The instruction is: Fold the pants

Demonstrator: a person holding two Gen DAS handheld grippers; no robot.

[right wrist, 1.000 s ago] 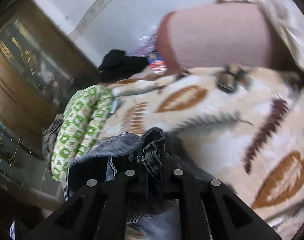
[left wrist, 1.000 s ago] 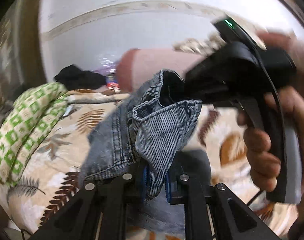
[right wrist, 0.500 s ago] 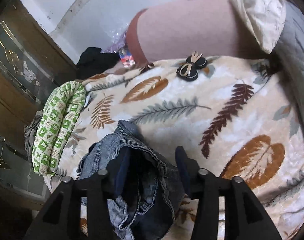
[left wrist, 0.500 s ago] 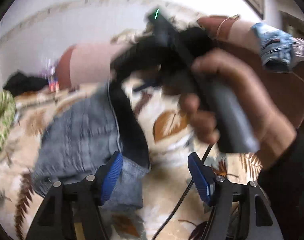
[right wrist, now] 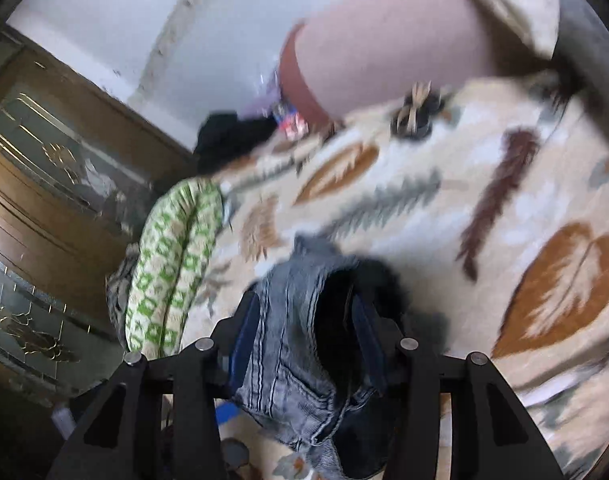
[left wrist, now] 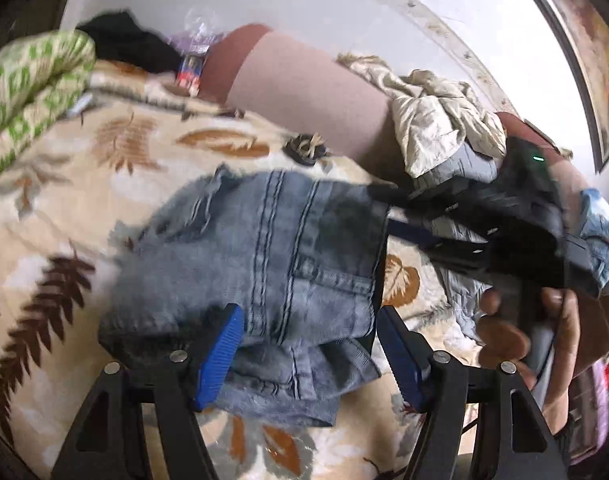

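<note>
Resting folded on the leaf-patterned bed blanket (left wrist: 84, 208), faded blue denim pants (left wrist: 288, 256) lie between both spread tools (right tool (right wrist: 306, 340) narrowing, left tool (left wrist: 308, 344) unclamped); next, smoothing.

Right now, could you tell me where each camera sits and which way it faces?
Left wrist: on the left gripper, facing down over folded jeans on the leaf-print blanket; right gripper and hand visible.
Right wrist: on the right gripper, jaws closing around the jeans, facing the wooden cabinet.
Shared: jeans, blanket, pink bolster.
</note>
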